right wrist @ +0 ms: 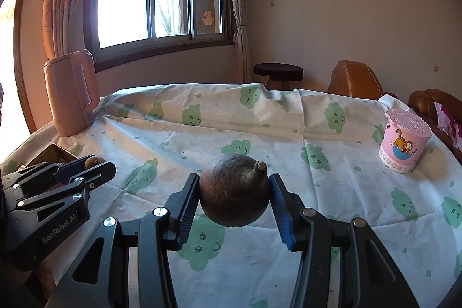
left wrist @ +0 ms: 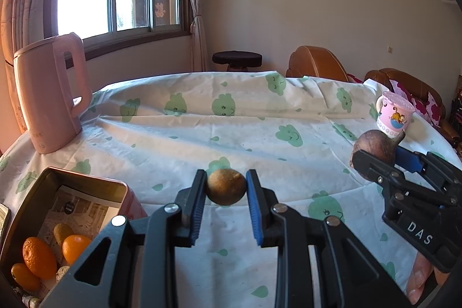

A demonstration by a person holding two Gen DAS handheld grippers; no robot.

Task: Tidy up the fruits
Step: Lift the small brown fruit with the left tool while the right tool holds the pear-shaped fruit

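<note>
L claw (left wrist: 226, 188) clenched on small brown fruit (left wrist: 226, 186), R claw (right wrist: 234, 194) grasping big dark fruit (right wrist: 234, 189); both lifted off bench (left wrist: 202, 140), right of tin (left wrist: 26, 210). We judge carry step; next: swing over tin w/ oranges (left wrist: 39, 257), release inside.

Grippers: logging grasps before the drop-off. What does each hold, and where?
Left gripper pinches the small brown fruit across its sides; right gripper clamps the large dark fruit across its middle.

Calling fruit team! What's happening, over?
Left gripper shut on kiwi. Right gripper shut on avocado. Tin holds oranges. Nothing in the way.
</note>
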